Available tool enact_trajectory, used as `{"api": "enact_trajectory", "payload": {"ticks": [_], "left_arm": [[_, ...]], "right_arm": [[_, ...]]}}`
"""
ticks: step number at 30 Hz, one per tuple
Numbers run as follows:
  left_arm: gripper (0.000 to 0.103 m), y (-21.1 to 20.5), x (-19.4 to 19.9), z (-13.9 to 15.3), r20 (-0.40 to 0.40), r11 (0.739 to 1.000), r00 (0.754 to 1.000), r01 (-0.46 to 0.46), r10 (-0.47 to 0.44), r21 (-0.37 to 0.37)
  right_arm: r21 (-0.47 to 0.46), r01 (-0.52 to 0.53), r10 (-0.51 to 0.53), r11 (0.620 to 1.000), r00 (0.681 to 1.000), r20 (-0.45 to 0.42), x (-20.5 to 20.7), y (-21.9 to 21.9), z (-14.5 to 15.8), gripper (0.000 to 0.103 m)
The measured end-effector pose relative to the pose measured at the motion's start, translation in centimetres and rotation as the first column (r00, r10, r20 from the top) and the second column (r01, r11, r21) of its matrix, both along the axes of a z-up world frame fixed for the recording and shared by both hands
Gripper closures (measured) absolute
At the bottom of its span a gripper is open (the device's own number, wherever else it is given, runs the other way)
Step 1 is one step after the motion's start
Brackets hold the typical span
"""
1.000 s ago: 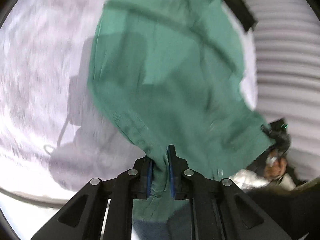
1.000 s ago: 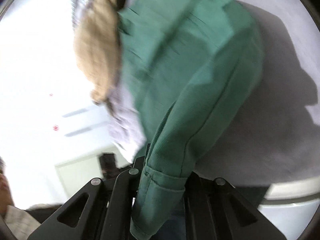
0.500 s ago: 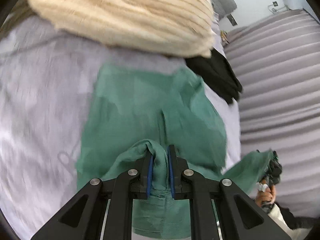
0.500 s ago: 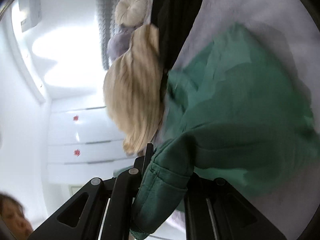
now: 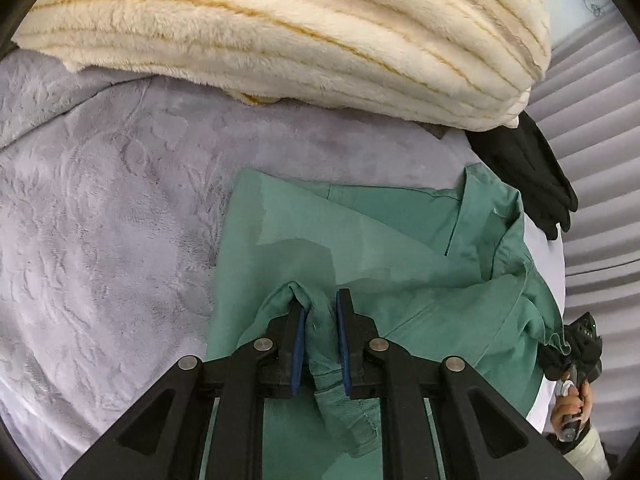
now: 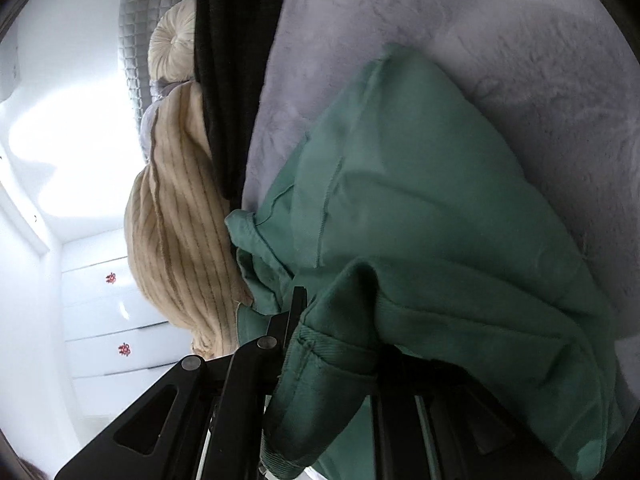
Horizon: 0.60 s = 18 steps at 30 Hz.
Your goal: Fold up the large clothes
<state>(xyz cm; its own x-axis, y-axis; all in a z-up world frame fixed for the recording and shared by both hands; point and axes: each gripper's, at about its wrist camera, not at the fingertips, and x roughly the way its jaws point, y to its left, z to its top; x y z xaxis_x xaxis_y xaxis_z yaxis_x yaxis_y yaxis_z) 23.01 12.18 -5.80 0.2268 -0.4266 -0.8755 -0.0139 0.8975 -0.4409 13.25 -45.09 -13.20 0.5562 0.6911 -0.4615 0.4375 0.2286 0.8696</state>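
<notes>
1. Both of my grippers are clamped on the same green garment. My left gripper has its two blue-padded fingers drawn in on a bunched ridge of the green cloth, with only that thickness of fabric keeping them apart.
2. My right gripper is pinched on a ribbed hem or cuff of the garment; one dark finger shows at the left of the fold, while the other is buried under the draped cloth (I cannot see it).
3. From the left wrist, my right hand shows at the far right edge, gripping its tool, with a corner of the green cloth running up to it.
4. The garment lies mostly spread on a pale lilac plush blanket, its far edge fairly flat, its near part lifted and rumpled toward my fingers. Seams and a folded-over flap show on the right side.
5. Beyond the garment sits a cream ribbed fleece throw, and just beside the garment's far right corner lies a black piece of clothing.
6. From the right wrist, the green cloth hangs in heavy folds over the gripper, touching the cream throw.
</notes>
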Motion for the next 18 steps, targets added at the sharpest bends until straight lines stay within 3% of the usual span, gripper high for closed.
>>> {"api": "enact_trajectory", "payload": {"ticks": [1, 3, 4, 5, 6, 7, 11, 13, 15, 18], "left_arm": [[0.086, -0.2, 0.1, 0.2, 0.0, 1.0, 1.0, 0.0, 0.0, 0.002], [0.07, 0.0, -0.3, 1.9, 0.02, 1.0, 1.0, 0.008, -0.008, 0.004], [0.046, -0.3, -0.1, 2.2, 0.032, 1.0, 0.999, 0.009, -0.01, 0.003], [0.019, -0.2, -0.4, 3.4, 0.065, 0.999, 0.998, 0.0, -0.003, 0.037], [0.017, -0.2, -0.6, 4.8, 0.111, 0.998, 0.994, -0.011, 0.003, 0.069], [0.017, -0.1, -0.6, 5.5, 0.133, 0.998, 0.991, -0.003, -0.006, 0.068], [0.017, -0.9, -0.4, 7.4, 0.167, 0.992, 0.985, 0.016, -0.036, 0.124], [0.017, -1.3, -0.7, 7.8, 0.187, 0.987, 0.981, 0.024, -0.054, 0.159], [0.017, -2.5, -1.0, 7.3, 0.196, 0.978, 0.976, 0.057, -0.097, 0.199], [0.017, -4.7, -1.2, 5.8, 0.167, 0.971, 0.975, 0.109, -0.146, 0.215]], "right_arm": [[0.0, -0.004, 0.004, 1.0, 1.0, 0.007, 0.2, 0.0, 0.0, 0.089], [0.011, -0.01, 0.009, 1.0, 1.0, 0.024, 1.0, 0.1, 1.1, 0.074], [0.016, -0.011, 0.011, 1.0, 0.999, 0.034, 1.3, 0.0, 1.8, 0.067], [0.015, -0.011, 0.01, 1.0, 0.999, 0.045, 1.4, -0.2, 2.4, 0.051], [0.001, -0.005, 0.005, 1.0, 0.998, 0.068, 1.6, -0.3, 3.3, 0.035], [-0.02, 0.004, -0.002, 1.0, 0.996, 0.089, 1.7, -0.6, 4.0, 0.032], [-0.139, 0.044, -0.027, 0.989, 0.992, 0.12, 1.4, -1.1, 6.9, 0.032], [-0.239, -0.001, 0.029, 0.971, 0.993, 0.115, 1.3, -0.5, 8.2, 0.033], [-0.379, -0.085, 0.122, 0.922, 0.99, 0.074, 1.5, 0.8, 9.1, 0.033], [-0.558, -0.22, 0.27, 0.801, 0.963, 0.009, 2.1, 3.8, 9.7, 0.033]]}}
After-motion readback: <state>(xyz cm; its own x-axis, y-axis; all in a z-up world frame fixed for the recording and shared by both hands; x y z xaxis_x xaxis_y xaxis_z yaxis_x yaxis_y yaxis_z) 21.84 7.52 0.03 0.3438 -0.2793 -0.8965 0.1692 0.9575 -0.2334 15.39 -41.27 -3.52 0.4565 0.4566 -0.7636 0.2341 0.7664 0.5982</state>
